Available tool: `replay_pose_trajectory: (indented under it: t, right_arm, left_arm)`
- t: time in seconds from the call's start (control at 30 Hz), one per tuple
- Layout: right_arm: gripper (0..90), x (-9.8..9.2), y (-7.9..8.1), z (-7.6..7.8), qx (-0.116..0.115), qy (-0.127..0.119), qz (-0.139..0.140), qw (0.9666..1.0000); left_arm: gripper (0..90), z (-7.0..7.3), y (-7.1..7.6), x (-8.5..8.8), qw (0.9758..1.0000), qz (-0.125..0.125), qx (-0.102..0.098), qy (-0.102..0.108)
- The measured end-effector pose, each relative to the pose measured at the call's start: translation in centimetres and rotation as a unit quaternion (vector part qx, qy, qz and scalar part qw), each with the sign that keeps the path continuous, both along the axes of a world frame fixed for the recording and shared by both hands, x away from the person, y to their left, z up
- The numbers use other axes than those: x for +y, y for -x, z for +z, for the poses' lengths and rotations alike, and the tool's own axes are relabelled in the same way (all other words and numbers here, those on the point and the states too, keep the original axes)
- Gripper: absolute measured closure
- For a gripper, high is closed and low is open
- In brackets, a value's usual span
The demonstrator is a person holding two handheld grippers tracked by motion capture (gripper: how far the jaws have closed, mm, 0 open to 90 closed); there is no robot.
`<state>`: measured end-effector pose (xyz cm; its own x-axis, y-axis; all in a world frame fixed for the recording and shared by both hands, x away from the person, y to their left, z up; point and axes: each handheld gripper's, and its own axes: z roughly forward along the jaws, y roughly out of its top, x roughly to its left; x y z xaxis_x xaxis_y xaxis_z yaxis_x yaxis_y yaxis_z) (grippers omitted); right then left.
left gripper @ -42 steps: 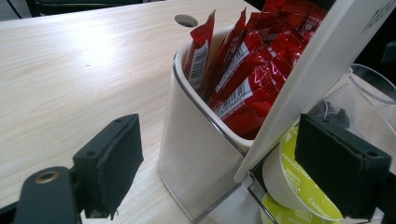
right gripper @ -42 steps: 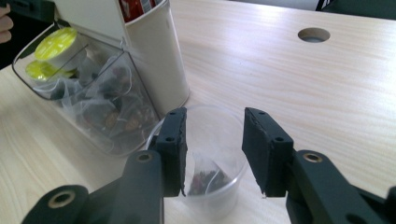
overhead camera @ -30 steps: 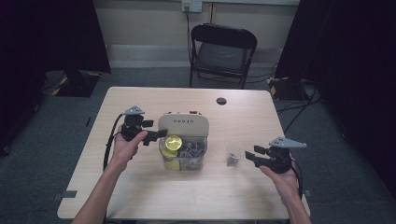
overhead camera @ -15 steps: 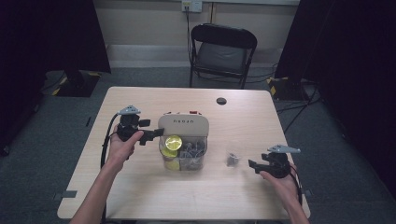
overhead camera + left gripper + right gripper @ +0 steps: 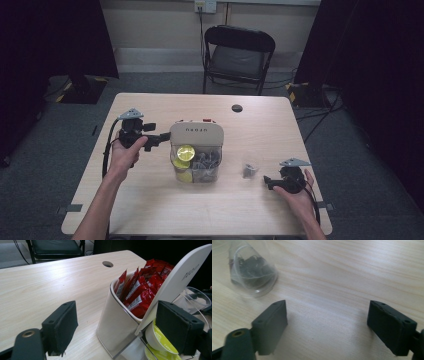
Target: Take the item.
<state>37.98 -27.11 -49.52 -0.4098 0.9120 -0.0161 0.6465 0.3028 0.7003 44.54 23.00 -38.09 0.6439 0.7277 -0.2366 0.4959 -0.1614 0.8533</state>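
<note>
Table [image 5: 150, 205]: organizer [image 5: 196, 150] between 2 wide-jawed tools.

I see the organizer [image 5: 196, 136] at table [image 5: 150, 210] centre; packets [image 5: 140, 296] in its rear compartment, pods [image 5: 185, 152] in front. Cup [image 5: 250, 166] sits to its right, nearer the right edge. L gripper [image 5: 161, 137] just left of organizer, R gripper [image 5: 267, 182] near front-right corner. Chair [image 5: 238, 56] behind far edge.

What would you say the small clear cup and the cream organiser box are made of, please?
The small clear cup looks like thin glossy plastic: see-through, with dark contents visible. The cream organiser box seems smooth moulded plastic with a satin sheen, though coated metal is possible.
</note>
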Motion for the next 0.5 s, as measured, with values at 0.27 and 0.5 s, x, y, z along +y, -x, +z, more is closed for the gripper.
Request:
replay_pose_trajectory:
  t: [0.27, 0.5]
  right_arm:
    - [13.3, -0.16, 0.41, -0.50, -0.022, -0.011, -0.008, 0.9997]
    - [13.4, -0.17, 0.42, -0.50, -0.022, -0.012, -0.008, 0.9997]
  left_arm:
    - [18.5, 0.05, -0.17, 0.78, 0.9999, 0.016, -0.001, 0.007]
    - [19.4, -0.38, -0.67, 0.13, 0.9994, 0.033, 0.001, 0.014]
